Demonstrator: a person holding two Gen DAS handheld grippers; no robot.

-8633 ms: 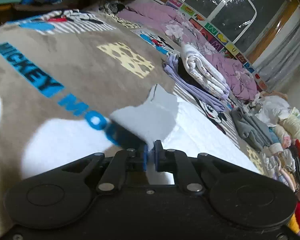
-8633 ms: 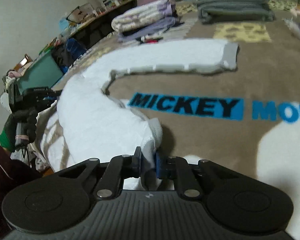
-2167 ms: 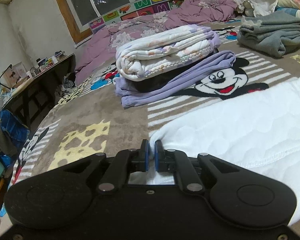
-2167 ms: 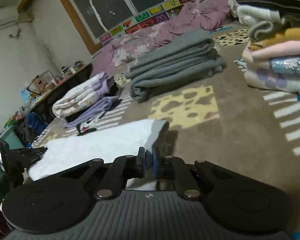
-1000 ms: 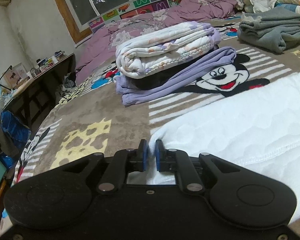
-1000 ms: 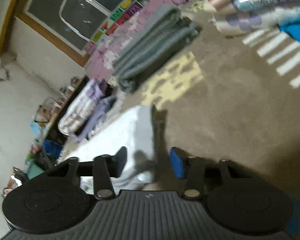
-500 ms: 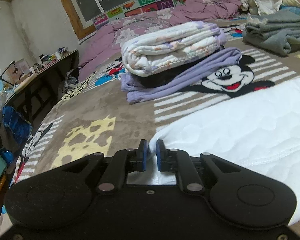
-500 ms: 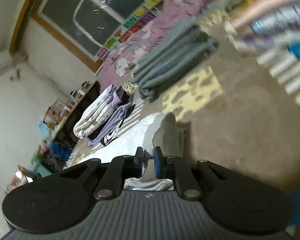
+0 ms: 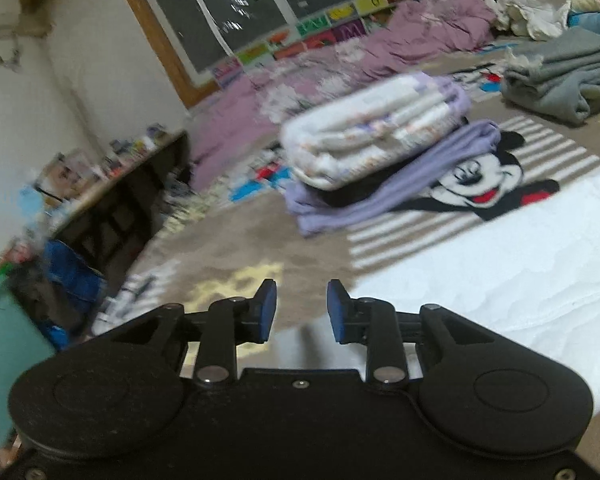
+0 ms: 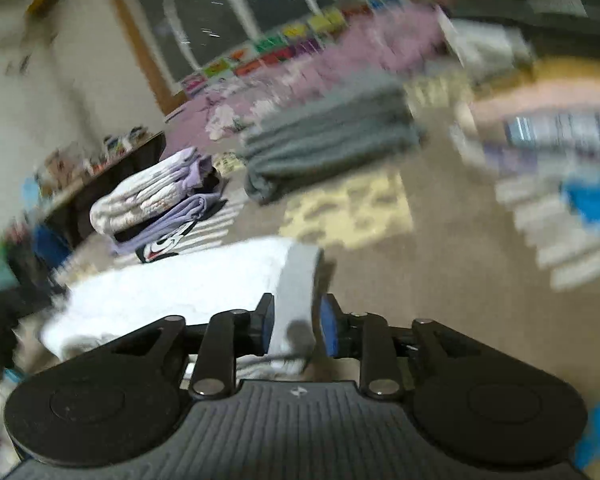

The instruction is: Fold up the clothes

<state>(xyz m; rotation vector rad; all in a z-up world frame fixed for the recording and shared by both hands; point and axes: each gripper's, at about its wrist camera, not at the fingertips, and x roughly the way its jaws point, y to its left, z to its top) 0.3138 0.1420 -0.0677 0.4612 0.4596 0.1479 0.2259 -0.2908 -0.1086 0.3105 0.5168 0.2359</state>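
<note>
A white garment (image 9: 500, 272) lies spread on the brown Mickey Mouse blanket (image 9: 236, 256). My left gripper (image 9: 301, 307) is open and empty, just off the garment's near left edge. In the right wrist view the same white garment (image 10: 188, 280) ends in a grey cuff (image 10: 300, 276). My right gripper (image 10: 296, 322) is open, with the cuff lying loose between its two fingers. Both views are blurred by motion.
A folded white floral and lilac pile (image 9: 380, 152) sits ahead of the left gripper, by the printed Mickey face (image 9: 480, 176). Folded grey blankets (image 10: 332, 148) lie further back. Stacked clothes (image 10: 548, 128) stand at the right. A cluttered dark desk (image 9: 112, 200) stands at the left.
Both grippers have opened and let go of the white garment. The left gripper has lifted and tilted up. The right gripper swings fast, blurring its view.
</note>
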